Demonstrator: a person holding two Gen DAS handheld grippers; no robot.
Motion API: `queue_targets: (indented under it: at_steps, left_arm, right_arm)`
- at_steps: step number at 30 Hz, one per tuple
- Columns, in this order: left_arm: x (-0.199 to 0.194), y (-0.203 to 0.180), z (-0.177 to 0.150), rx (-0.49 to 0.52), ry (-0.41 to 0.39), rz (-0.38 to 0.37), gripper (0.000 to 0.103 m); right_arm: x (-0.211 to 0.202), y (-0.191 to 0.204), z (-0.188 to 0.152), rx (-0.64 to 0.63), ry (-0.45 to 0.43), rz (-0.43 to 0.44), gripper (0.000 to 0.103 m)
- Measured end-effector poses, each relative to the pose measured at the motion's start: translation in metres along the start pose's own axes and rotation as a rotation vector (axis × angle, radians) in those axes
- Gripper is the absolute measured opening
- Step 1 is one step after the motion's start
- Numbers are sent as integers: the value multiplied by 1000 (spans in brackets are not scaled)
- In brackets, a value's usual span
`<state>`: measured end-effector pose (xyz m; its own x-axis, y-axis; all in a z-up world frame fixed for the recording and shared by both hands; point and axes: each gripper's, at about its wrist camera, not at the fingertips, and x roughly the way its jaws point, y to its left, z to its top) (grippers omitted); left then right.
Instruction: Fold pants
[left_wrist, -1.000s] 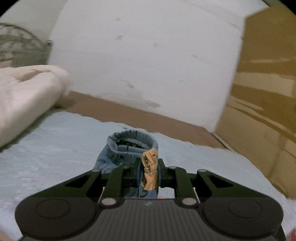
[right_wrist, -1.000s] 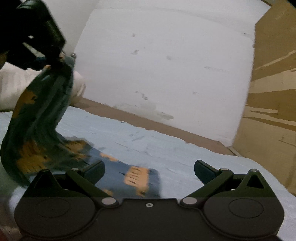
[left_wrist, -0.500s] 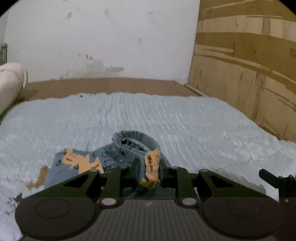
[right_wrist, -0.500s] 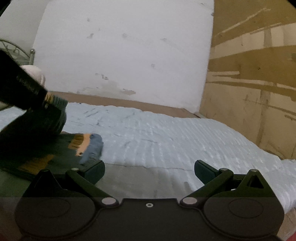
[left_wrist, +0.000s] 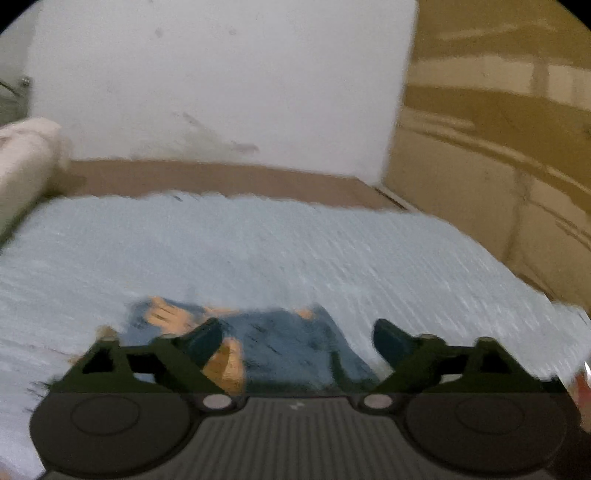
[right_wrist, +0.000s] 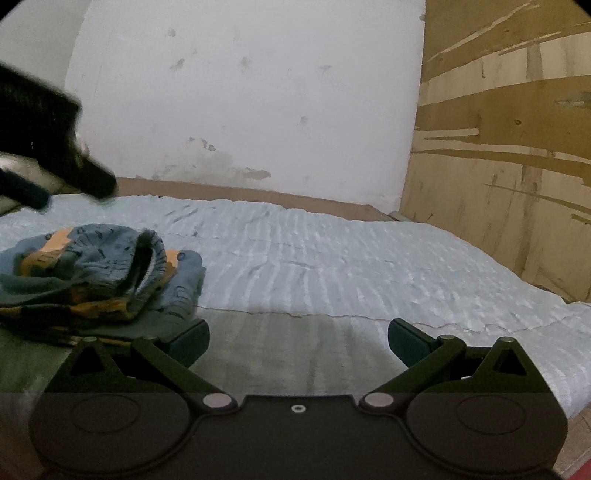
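Note:
The blue pants with orange patches lie bunched on the light blue bed cover, right under my left gripper, which is open and empty above them. In the right wrist view the pants sit as a folded heap at the left, waistband on top. My right gripper is open and empty over bare cover, to the right of the heap. The left gripper shows as a dark blurred shape above the heap.
The light blue cover spreads across the bed. A white wall stands behind and a brown wooden panel on the right. A cream rolled blanket lies at the far left.
My left gripper has opened and let go of the pants' waistband; the pants dropped onto the heap and the gripper lifted off. My right gripper stayed open.

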<state>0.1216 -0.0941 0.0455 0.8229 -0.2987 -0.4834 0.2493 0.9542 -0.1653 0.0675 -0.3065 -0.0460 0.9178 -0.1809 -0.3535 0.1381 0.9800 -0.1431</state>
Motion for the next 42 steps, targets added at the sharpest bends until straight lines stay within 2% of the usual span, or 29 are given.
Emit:
queue_targets:
  at_steps: [3,7,11,15,18,22,26,29,31,33,34,37,41,42]
  left_arm:
    - [-9,17,11,-33,-44,78,102]
    - [-18,45,18,-50,-54,158,102]
    - [-27,66,9,-36,-46,198,102]
    - [-30,71,-12,-12,-5,174,102]
    - [-28,65,-29,5,20,140,102]
    - [-19,44,-43,71,45,72,102]
    - [-11,16,-52,189,68,10,102]
    - [-8,0,-55,254,60,-16,102]
    - [-3,-9,-54,289,56,-27,96]
    - [0,-17,-55,308,72,-42,82]
    - [2,-19,-56,312,84,-53,79]
    - [5,-23,-58,323,104,-73,69]
    - [14,-24,-59,325,144,-70,49]
    - [16,-23,-59,317,155,-71,41]
  right_arm:
    - [-1,3,0,-1,-2,24,102]
    - [-4,7,2,8,-11,73,102]
    - [-2,6,12,44,-16,181,102]
    - [11,0,28,91,7,352,102]
    - [35,-8,42,178,85,460,102]
    - [62,-11,53,256,155,544,102]
    - [78,-7,63,276,176,610,102]
    - [85,-2,75,270,178,644,96]
    - [86,2,80,248,169,665,89]
    - [90,7,85,232,171,688,78]
    - [91,9,85,223,175,692,76]
    - [96,13,85,210,193,696,59]
    - [100,16,80,210,219,704,42]
    - [101,17,79,212,223,702,39]
